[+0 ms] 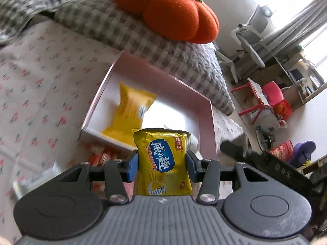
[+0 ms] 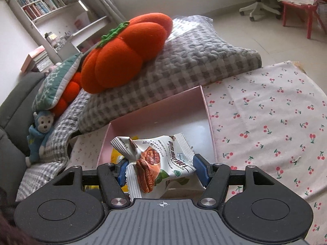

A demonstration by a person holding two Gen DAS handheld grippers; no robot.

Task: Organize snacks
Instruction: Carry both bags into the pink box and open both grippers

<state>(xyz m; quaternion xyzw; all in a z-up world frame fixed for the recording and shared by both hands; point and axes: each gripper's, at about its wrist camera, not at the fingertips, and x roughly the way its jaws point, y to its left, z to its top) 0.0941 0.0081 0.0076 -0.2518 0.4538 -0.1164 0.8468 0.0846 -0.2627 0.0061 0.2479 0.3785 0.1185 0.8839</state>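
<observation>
The left gripper (image 1: pixel 162 163) has its jaws clamped on a yellow snack packet (image 1: pixel 163 161), the blue pads pressing its two sides so that the packet stands upright between them with its sealed top edge pointing away from the camera. Past it lies an open pink box (image 1: pixel 206 126) on the bed (image 1: pixel 36 77), whose sheet is white with small red cherries; the box sits against the foot of a grey checked pillow (image 1: pixel 126 26) toward the head of the bed. Inside the box, near its left wall, lies a second yellow packet (image 1: pixel 130 110), blurred. Just outside the box's near left corner a red-and-white wrapper (image 1: pixel 102 157) lies on the sheet, too blurred to read. An orange pumpkin cushion (image 1: pixel 173 8) rests on top of the pillow. The right gripper (image 2: pixel 161 169) has its jaws clamped on a white pecan packet (image 2: pixel 155 159), crumpled and tilted, held over the near edge of the same pink box (image 2: pixel 206 110), with a bit of yellow showing beneath it at the box's near left corner. In the right wrist view a blue plush monkey (image 2: pixel 38 136) leans at the left edge of the bed beside a teal cushion (image 2: pixel 55 83).
</observation>
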